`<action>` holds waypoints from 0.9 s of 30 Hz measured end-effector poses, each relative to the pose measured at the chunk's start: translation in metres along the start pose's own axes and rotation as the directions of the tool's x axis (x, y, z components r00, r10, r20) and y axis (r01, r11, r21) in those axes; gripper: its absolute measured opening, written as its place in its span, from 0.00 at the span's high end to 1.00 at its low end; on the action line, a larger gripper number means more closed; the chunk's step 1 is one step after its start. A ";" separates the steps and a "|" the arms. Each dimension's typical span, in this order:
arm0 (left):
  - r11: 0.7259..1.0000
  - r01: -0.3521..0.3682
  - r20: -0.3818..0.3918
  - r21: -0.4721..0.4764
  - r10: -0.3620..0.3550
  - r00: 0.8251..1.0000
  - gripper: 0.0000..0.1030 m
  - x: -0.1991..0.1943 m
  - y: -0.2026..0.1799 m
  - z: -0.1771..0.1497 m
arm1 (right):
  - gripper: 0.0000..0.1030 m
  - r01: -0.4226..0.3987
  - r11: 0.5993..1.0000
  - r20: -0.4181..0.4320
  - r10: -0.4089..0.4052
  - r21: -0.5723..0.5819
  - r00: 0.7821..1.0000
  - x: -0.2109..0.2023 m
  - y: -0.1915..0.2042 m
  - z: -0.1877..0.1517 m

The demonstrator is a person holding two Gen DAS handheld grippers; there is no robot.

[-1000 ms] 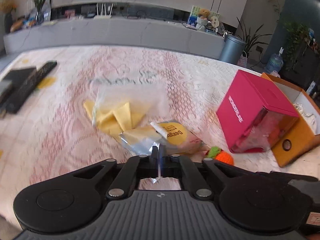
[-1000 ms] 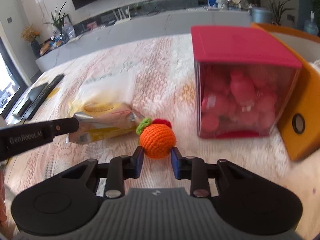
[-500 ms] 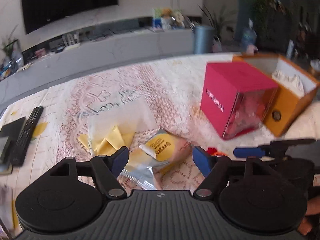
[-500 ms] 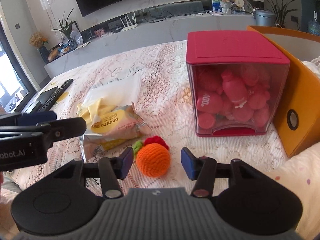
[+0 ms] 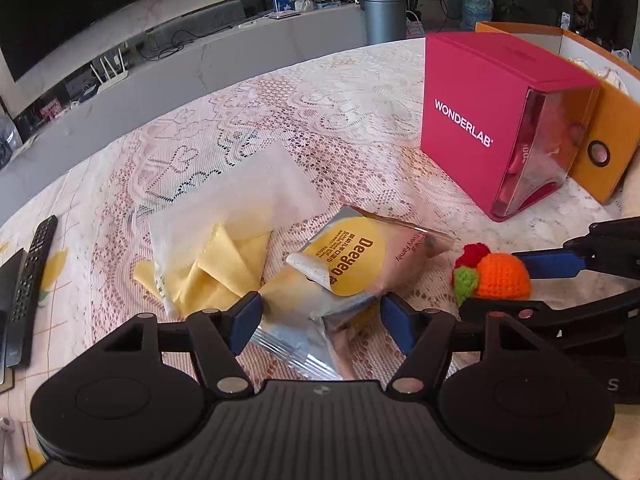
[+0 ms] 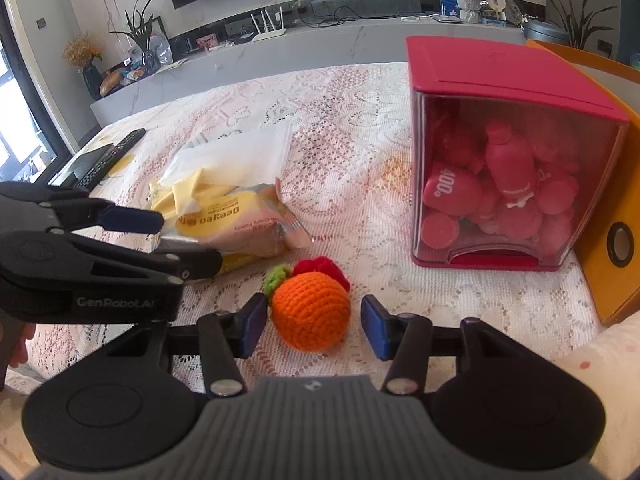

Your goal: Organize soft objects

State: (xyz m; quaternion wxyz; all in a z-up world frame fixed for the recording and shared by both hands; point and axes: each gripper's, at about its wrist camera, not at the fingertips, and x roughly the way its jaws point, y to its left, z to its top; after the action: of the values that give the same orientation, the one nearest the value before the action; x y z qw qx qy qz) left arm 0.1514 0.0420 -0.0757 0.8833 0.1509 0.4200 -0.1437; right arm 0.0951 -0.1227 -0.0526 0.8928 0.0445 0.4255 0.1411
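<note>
A yellow and pink wipes pack (image 5: 352,264) lies on the lace tablecloth (image 5: 360,140). My left gripper (image 5: 320,324) straddles its near end; the jaws are closing, and the blue pads stand beside the pack without squeezing it. Right of the pack rests a crocheted orange (image 6: 310,316) with a green leaf, and a red crocheted piece (image 6: 320,268) sits behind it. My right gripper (image 6: 314,328) is open around the orange, with a gap at the right pad. Behind the pack lies a yellow cloth (image 5: 224,264) in a clear bag.
A pink box (image 5: 480,120) with a clear front full of pink sachets stands at the right. An open orange box (image 5: 612,128) stands right behind it. A black remote (image 5: 32,280) and a dark tablet lie at the left table edge.
My left gripper let go of the pack's foil edge, opened wide and rolled, and now sits lower over the pack. My right gripper released the crocheted orange and opened around it.
</note>
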 end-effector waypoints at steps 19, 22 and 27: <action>0.995 -0.084 0.049 0.055 0.081 0.995 0.48 0.009 -0.015 -0.010 | 0.60 -0.004 1.000 -0.007 0.004 -0.011 1.000 0.002 0.004 0.000; 0.994 -0.102 0.068 0.036 0.099 0.993 0.53 0.001 -0.016 -0.009 | 0.60 -0.005 1.000 -0.004 0.005 -0.008 1.000 0.000 0.003 0.001; 0.994 -0.104 0.123 -0.038 0.108 0.986 0.58 -0.028 -0.015 -0.004 | 0.60 -0.018 1.000 0.026 0.018 0.010 0.999 -0.009 -0.002 0.001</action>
State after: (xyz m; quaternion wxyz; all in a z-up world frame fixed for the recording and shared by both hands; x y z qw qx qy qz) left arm 0.1260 0.0334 -0.0577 0.9165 0.1499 0.3574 -0.0990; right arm 0.0910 -0.1267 -0.0457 0.8966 0.0549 0.4143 0.1465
